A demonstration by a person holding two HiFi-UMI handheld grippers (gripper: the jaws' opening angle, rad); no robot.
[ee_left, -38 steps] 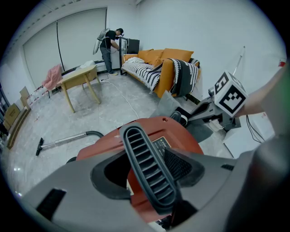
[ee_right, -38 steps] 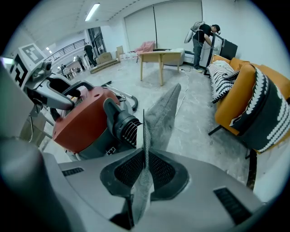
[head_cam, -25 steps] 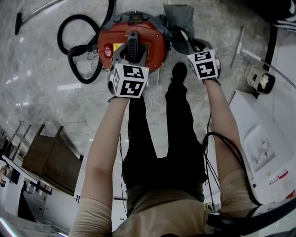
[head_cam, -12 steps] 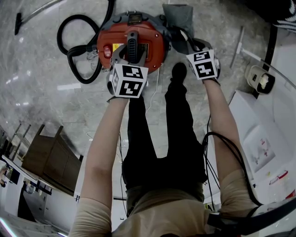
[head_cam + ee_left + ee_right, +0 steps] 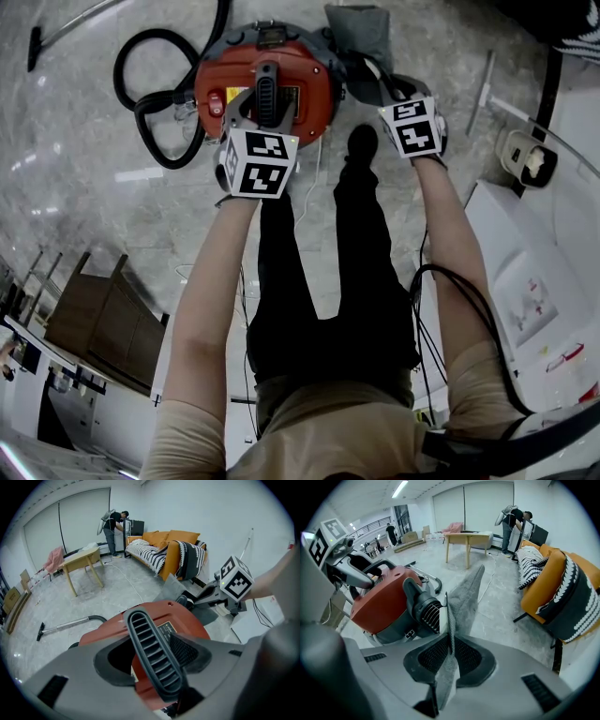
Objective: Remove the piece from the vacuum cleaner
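- The piece is a flat grey fabric bag (image 5: pixel 464 597), felt-like, with a pale strip along its near edge. It stands on edge, and that edge lies against the black ribbed port on the side of the red vacuum cleaner (image 5: pixel 305 94).
- In the head view the bag sits at the cleaner's upper right rim.
- The right gripper (image 5: pixel 449 641) has its jaws narrow and pinches the bag's lower edge between the meshed pads.
- The left gripper (image 5: pixel 157 648) stands wide, clamped around the black ribbed handle (image 5: pixel 267 94) on top of the cleaner.
- Bare floor lies open beyond the bag toward the wooden table (image 5: pixel 466 538). The orange sofa (image 5: pixel 543 590) is well apart on the right.
- The black hose (image 5: pixel 174 162) loops on the cleaner's other side, away from the bag. The person's shoe (image 5: pixel 364 142) is near the right gripper.
- Against the earlier head views, the cleaner, bag and both grippers sit a touch higher in frame, all together. Both grips and the bag's place by the cleaner are the same.
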